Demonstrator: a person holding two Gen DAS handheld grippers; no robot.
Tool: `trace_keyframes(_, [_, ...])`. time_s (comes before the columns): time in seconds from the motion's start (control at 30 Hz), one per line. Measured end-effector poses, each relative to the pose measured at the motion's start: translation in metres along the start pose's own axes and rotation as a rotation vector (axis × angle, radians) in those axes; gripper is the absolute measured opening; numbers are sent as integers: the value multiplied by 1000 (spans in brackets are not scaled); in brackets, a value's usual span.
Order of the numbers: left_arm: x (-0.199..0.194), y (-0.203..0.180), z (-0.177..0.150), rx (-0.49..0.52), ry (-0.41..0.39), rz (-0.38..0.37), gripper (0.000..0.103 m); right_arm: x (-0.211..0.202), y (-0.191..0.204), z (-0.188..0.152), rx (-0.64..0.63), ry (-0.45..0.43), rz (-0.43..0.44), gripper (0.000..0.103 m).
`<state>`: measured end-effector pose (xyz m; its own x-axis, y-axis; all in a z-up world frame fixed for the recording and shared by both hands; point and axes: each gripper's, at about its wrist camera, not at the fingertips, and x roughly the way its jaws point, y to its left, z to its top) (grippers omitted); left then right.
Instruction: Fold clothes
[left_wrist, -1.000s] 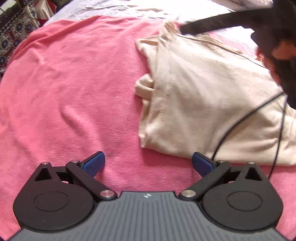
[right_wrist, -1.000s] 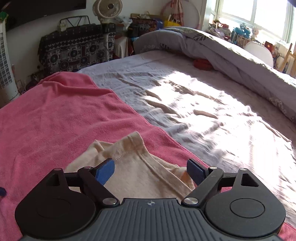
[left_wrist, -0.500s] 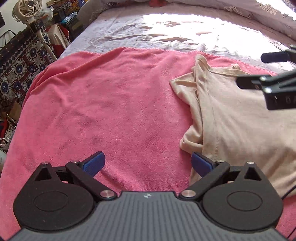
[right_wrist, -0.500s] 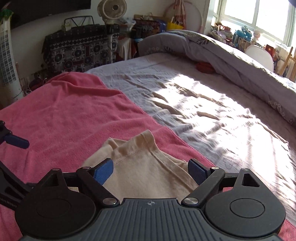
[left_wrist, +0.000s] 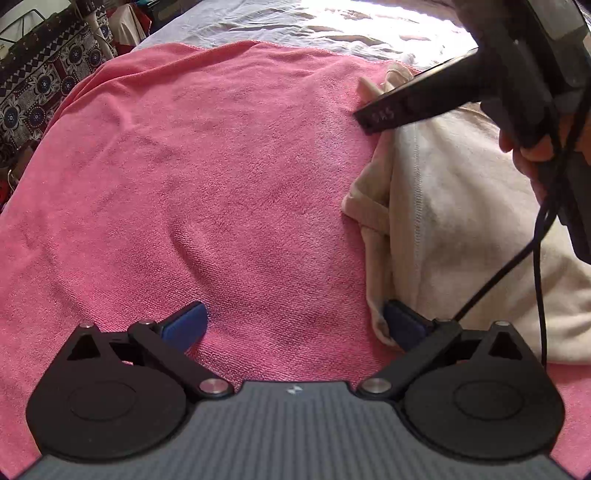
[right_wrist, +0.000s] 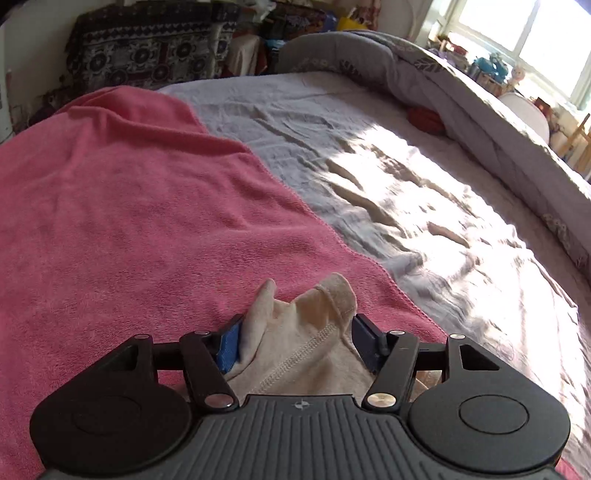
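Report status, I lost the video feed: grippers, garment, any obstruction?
Left gripper open, at the cream shirt's near edge. Right gripper closing around the shirt's far corner. Shirt lies on the pink towel. Nothing in the way.

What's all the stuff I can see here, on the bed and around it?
Garment: one, cream, lying on the pink towel, partly folded.
Towel: one, pink, spread over the bed.
Sheet: one, pale grey, wrinkled, beyond the towel.
Duvet: one, grey, heaped along the far side of the bed.
Red item: one, by the duvet; too small to identify.
Patterned cloth: one, black and white, against the wall.
Left hand-held gripper: black with blue pads, open, one pad at the garment's edge.
Right hand-held gripper: same colours, jaws closing around the garment's corner.
Hand: one, holding the right hand-held gripper.
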<state>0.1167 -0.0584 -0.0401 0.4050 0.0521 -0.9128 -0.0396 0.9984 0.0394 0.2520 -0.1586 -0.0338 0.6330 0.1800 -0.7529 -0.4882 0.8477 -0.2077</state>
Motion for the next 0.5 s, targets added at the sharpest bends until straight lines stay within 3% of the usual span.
trace_keyframes(0.07, [-2, 4, -3, 15, -5, 14, 103, -12, -22, 0, 99, -40, 50, 67])
trace_keyframes(0.17, [-3, 15, -6, 29, 4, 84, 103, -41, -52, -13, 191, -106, 30, 90])
trace_keyframes(0.27, [-8, 33, -10, 17, 21, 99, 103, -62, -79, -33, 254, -94, -22, 90])
trace_keyframes(0.4, [-18, 32, -3, 59, 11, 153, 101, -86, -108, -75, 361, -12, -105, 90])
trace_keyframes(0.5, [-35, 18, 4, 100, -53, 56, 100, -102, -126, -115, 439, 70, -164, 91])
